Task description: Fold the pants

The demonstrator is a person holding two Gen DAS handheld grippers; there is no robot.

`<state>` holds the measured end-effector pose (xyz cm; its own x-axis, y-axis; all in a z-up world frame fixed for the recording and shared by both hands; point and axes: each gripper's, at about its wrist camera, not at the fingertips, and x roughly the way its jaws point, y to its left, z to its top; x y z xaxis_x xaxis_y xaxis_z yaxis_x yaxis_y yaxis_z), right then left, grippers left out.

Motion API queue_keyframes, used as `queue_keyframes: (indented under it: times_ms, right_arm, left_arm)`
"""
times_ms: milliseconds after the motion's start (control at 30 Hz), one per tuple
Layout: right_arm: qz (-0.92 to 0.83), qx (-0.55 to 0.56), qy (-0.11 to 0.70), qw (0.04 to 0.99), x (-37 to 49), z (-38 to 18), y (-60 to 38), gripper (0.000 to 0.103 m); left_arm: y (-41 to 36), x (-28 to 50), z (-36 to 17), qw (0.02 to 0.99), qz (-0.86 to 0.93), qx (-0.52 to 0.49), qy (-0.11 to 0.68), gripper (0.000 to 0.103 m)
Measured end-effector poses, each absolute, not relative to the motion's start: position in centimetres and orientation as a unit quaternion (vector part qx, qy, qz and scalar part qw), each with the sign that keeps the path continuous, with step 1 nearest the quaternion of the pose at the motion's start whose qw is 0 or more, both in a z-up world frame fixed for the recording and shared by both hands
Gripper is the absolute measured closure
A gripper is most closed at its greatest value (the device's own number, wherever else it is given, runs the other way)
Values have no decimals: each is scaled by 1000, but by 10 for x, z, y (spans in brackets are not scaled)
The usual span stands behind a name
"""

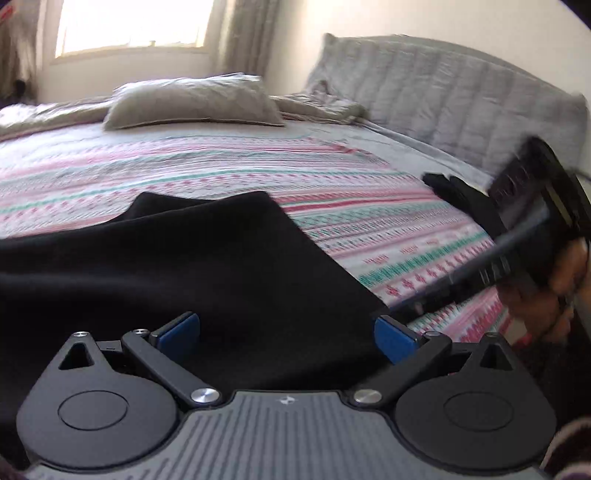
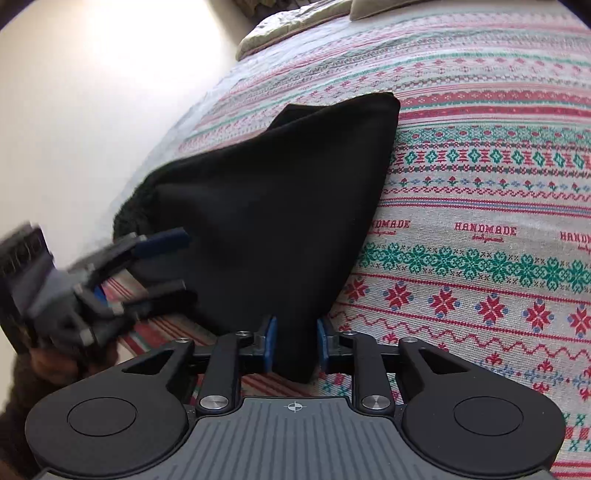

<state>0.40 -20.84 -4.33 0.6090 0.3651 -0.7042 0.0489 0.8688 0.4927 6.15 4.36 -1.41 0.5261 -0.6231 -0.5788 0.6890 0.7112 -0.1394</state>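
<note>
Your right gripper (image 2: 294, 345) sits at the bottom centre of its own view with its blue pads (image 2: 270, 341) pinched on a corner of the black pants (image 2: 273, 206), the cloth bunched between them and hanging a little below the pads. From there the pants spread upward through the middle of that frame as a dark wedge lying on the patterned bedspread (image 2: 480, 229), whose red and green bands fill the right side. Your left gripper (image 1: 287, 334) has its jaws spread wide apart at the bottom of the left wrist view, the blue pads (image 1: 184, 328) standing on either side of the black cloth without pressing on it; the pants fill the lower left and centre of that frame. In the right wrist view the same gripper shows blurred at the left edge, its fingers open at the edge of the cloth. A grey pillow (image 1: 195, 101) lies in the upper centre of the left view, a padded headboard (image 1: 461, 88) at upper right, and a bright window (image 1: 133, 22) at upper left.
</note>
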Motion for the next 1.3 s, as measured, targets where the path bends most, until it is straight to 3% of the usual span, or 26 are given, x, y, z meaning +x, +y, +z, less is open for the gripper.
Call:
queue_keyframes:
  times_ms: [400, 500, 667, 800, 867, 900, 1000, 1300]
  right_arm:
    - [136, 303, 395, 857, 13, -20, -219, 85]
    - [143, 310, 393, 854, 16, -20, -222, 85]
    - [149, 313, 397, 850, 19, -25, -228, 82]
    - [124, 319, 383, 858, 21, -27, -246, 77]
    - [96, 323, 382, 861, 29, -32, -258, 62]
    - [80, 326, 388, 858, 36, -36, -264, 60]
    - [60, 350, 412, 839, 54, -56, -278, 60]
    - [59, 375, 385, 841, 108, -64, -284, 61]
  left_arm:
    - [-17, 19, -27, 868, -394, 200, 225, 0]
    - [-32, 20, -36, 881, -351, 224, 223, 8]
    - [-34, 36, -46, 894, -305, 205, 255, 36]
    - [-26, 48, -45, 896, -304, 162, 281, 42]
    - [-25, 51, -43, 896, -302, 155, 284, 47]
    - [-26, 52, -43, 897, -301, 151, 287, 48]
    - [-21, 59, -41, 896, -300, 130, 301, 55]
    - [-12, 76, -39, 889, -302, 49, 340, 74]
